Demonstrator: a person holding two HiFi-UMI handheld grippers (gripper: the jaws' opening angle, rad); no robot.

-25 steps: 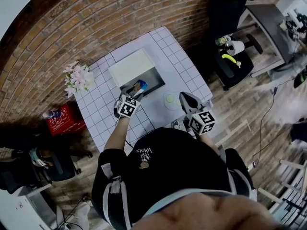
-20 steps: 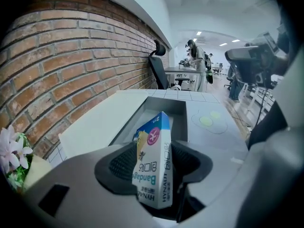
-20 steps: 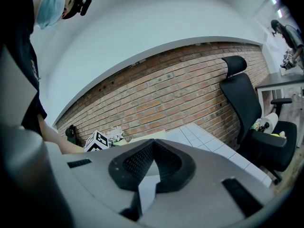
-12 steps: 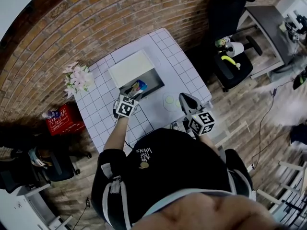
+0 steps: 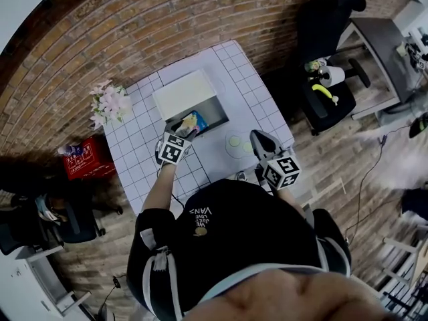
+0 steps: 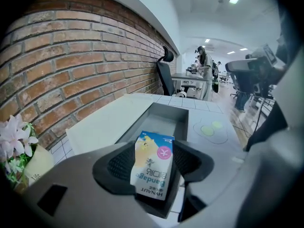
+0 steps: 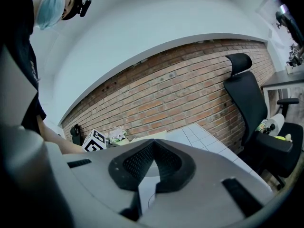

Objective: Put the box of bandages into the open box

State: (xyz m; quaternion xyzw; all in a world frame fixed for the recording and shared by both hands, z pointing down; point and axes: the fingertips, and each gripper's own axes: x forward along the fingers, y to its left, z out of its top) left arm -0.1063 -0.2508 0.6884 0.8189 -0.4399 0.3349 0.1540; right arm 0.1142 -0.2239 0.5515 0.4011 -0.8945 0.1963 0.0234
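Note:
The bandage box (image 6: 152, 167), white and blue with a yellow picture, stands tilted at the near end of the grey open box (image 6: 166, 109). My left gripper (image 6: 152, 148) has it between the jaws, which have just been opening; the pads stand beside it without a clear press. In the head view the left gripper (image 5: 182, 129) reaches over the near corner of the open box (image 5: 212, 109), with the bandage box (image 5: 192, 121) at its tip. My right gripper (image 5: 257, 137) hovers over the table's right part, shut and empty, its tips meeting in the right gripper view (image 7: 153, 142).
A white lid (image 5: 184, 92) lies against the open box's far side on the tiled white table (image 5: 254, 99). A disc with green dots (image 5: 237, 142) lies by the right gripper. Flowers (image 5: 110, 105) stand at the table's left, a red crate (image 5: 83, 159) on the floor, a black chair (image 5: 328, 92) to the right.
The bandage box at the left jaws now shows more of its yellow face, tipped inside the open box. Both hands stay about where they were.

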